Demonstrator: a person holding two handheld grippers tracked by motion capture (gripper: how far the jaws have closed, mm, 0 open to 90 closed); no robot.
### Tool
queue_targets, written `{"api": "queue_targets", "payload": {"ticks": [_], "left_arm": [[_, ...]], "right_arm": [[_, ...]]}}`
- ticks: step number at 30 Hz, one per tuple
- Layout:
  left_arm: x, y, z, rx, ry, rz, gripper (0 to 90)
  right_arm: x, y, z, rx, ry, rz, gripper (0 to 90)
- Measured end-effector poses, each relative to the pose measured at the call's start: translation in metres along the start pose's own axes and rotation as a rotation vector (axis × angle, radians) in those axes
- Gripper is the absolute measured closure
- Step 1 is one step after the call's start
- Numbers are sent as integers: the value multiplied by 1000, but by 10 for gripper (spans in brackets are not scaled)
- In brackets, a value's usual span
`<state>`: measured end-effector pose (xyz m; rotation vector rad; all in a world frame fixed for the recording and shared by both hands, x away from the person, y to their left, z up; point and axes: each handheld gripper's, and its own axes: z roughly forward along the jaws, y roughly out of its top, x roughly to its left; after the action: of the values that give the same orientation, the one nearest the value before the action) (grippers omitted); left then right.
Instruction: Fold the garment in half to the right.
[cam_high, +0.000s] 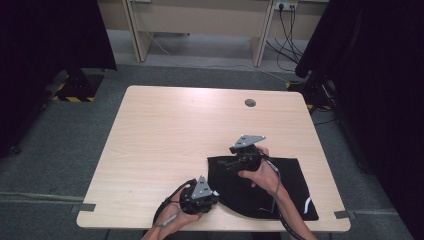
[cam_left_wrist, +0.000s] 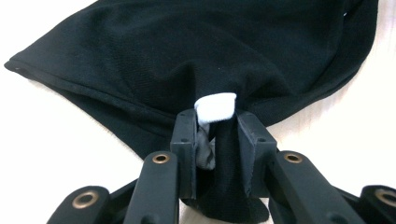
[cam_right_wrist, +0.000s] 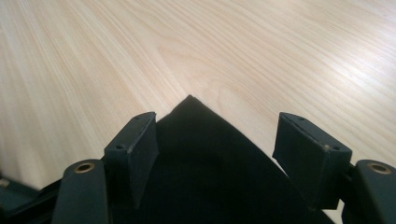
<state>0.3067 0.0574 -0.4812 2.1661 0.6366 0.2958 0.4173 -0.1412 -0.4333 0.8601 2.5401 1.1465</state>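
Observation:
A black cloth (cam_high: 285, 182) lies flat on the near right part of the wooden table (cam_high: 170, 135). At the cloth's near left edge, my left gripper (cam_high: 215, 196) is shut on a bunched fold. In the left gripper view the pads (cam_left_wrist: 187, 135) pinch that fold (cam_left_wrist: 229, 154) of the black cloth (cam_left_wrist: 187, 46) together with a small white tag (cam_left_wrist: 215, 107). My right gripper (cam_high: 224, 163) hovers at the cloth's far left corner. In the right gripper view its jaws stand open on either side of the pointed corner (cam_right_wrist: 189, 105) of the cloth (cam_right_wrist: 210, 177), and the pads (cam_right_wrist: 142, 154) do not press on it.
A round cable hole (cam_high: 250, 103) sits near the table's far edge. A white mark (cam_high: 306, 204) shows on the cloth near the front right. Bare wood (cam_right_wrist: 233, 46) stretches beyond the corner. Dark curtains (cam_high: 45, 45) flank the table, and desk legs (cam_high: 140, 40) and cables (cam_high: 290, 35) stand behind it.

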Motion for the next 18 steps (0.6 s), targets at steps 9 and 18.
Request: {"api": "queue_targets", "payload": {"ticks": [9,18], "left_arm": [[1,0,1,-3,-21,-18,706],[3,4,0,10,-26,-9,723]], "right_arm": [[-3,12,41,76,18,-10,391],[-4,18,68,151,49,-21,498]]}}
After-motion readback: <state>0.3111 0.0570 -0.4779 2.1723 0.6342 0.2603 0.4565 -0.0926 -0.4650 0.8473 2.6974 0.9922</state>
